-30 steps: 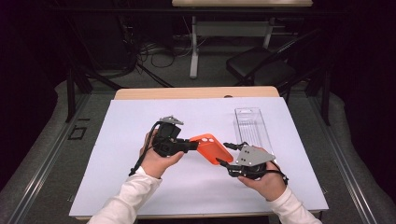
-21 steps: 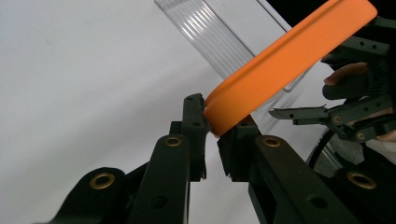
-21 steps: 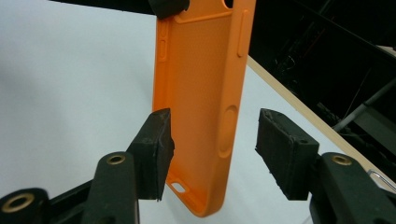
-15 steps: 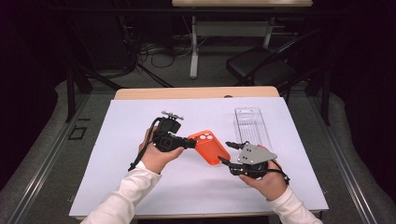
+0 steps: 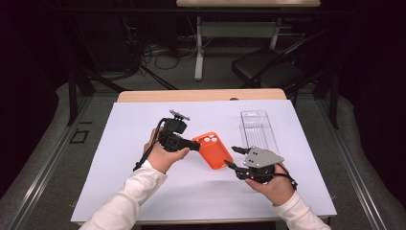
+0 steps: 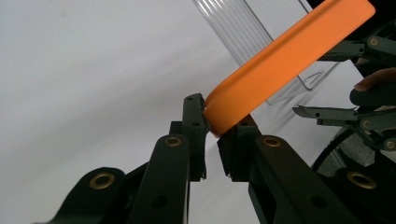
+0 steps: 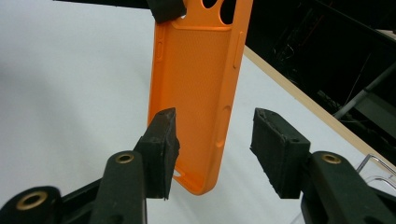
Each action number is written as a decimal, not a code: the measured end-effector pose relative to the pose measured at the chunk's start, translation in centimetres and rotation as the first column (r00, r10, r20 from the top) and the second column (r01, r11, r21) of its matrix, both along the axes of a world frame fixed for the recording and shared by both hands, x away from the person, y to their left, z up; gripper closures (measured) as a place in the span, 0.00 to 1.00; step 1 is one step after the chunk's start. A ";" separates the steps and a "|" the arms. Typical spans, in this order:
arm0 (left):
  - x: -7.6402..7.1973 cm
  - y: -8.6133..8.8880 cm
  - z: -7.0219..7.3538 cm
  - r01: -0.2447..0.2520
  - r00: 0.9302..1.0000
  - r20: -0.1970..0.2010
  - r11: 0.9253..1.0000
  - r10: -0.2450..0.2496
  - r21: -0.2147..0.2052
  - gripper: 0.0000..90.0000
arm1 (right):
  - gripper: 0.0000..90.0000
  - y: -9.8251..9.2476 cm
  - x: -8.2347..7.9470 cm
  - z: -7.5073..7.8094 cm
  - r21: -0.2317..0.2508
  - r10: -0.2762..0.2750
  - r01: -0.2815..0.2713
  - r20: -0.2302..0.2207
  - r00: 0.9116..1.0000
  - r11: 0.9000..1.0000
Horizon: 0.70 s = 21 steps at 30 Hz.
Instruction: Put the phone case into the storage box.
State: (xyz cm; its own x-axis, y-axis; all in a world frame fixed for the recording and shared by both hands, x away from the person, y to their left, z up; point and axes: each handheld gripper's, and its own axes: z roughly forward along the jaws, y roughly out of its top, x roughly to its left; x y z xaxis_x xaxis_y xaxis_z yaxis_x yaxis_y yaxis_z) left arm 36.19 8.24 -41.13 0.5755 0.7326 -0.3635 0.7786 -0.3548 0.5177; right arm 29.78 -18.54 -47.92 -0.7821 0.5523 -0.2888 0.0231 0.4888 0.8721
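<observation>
Left gripper [image 5: 195, 145] holds an orange case [image 5: 213, 150] above a white table [image 5: 119, 167]; right gripper [image 5: 233, 157] nearby, clear box [image 5: 258, 130] behind.

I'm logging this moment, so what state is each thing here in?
Orange phone case: lifted off the table, empty, clamped at its camera-hole end.
Left gripper: shut on the case's edge.
Right gripper: open, its fingers either side of the case's lower end, just been closing.
Clear plastic box: lying flat on the table, untouched.
</observation>
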 end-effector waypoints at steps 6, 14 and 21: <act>0.2 0.0 0.1 -0.005 1.000 -0.006 1.000 0.005 0.013 0.90 | 0.56 0.0 0.0 0.3 0.002 0.002 -0.002 -0.019 1.000 1.000; 0.3 0.0 0.1 -0.006 1.000 -0.018 0.999 0.006 0.041 0.90 | 0.55 0.4 0.3 0.8 -0.019 0.000 -0.001 -0.051 0.999 1.000; 0.3 -0.3 0.3 0.003 1.000 -0.017 0.999 -0.002 0.054 0.90 | 0.54 0.7 0.6 1.4 -0.026 -0.011 0.009 -0.077 0.997 1.000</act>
